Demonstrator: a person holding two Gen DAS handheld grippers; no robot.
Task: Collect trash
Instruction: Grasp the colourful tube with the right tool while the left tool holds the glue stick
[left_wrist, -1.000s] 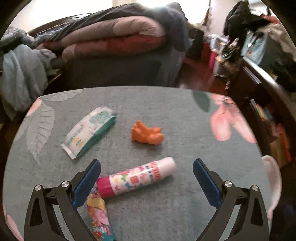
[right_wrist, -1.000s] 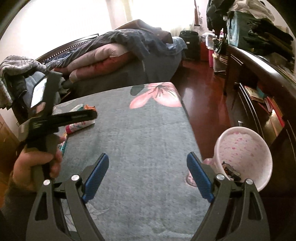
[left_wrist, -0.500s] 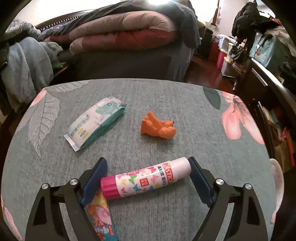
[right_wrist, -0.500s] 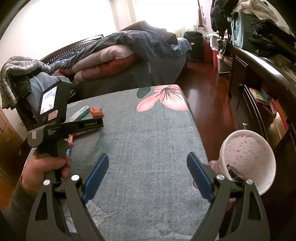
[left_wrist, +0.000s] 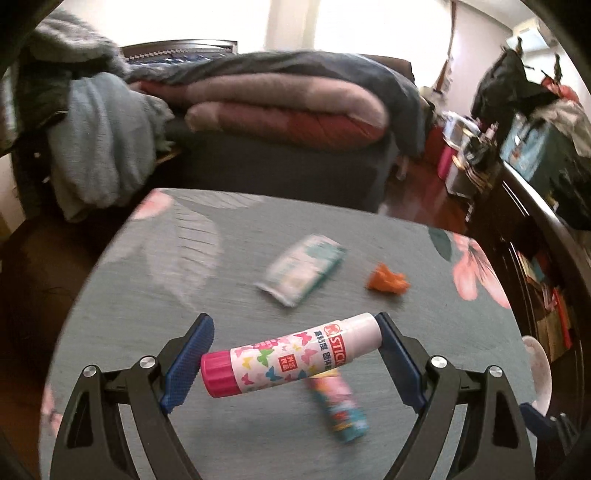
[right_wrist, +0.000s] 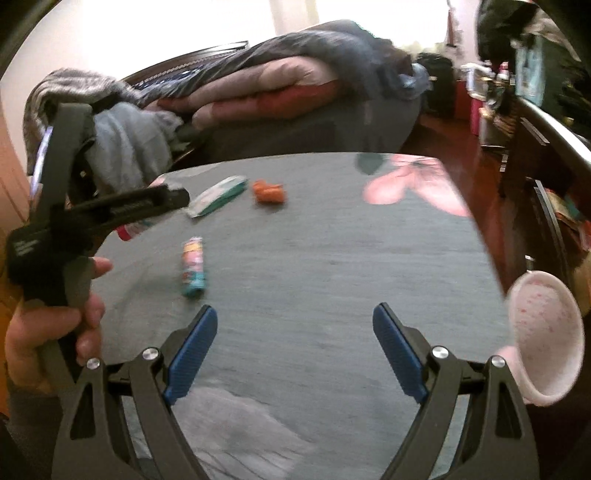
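Note:
My left gripper (left_wrist: 293, 356) is shut on a glue stick (left_wrist: 291, 356) with a pink cap and butterfly print, held end to end and lifted above the grey table cloth (left_wrist: 229, 295). Below it lies a colourful wrapper tube (left_wrist: 338, 408). A wet-wipes pack (left_wrist: 303, 269) and an orange crumpled scrap (left_wrist: 388, 280) lie farther back. My right gripper (right_wrist: 295, 350) is open and empty over the table's near part. In the right wrist view the left gripper (right_wrist: 110, 210) is at the left, with the wrapper tube (right_wrist: 194, 267), wipes pack (right_wrist: 218, 195) and orange scrap (right_wrist: 269, 191) beyond.
A pink bin (right_wrist: 543, 339) stands off the table's right edge; its rim also shows in the left wrist view (left_wrist: 539, 373). A bed with piled quilts (left_wrist: 280, 107) is behind the table. A dark cabinet (right_wrist: 546, 155) runs along the right.
My left gripper closed on the glue stick and lifted it off the table, swinging left. My right gripper moved left over the table and stays open.

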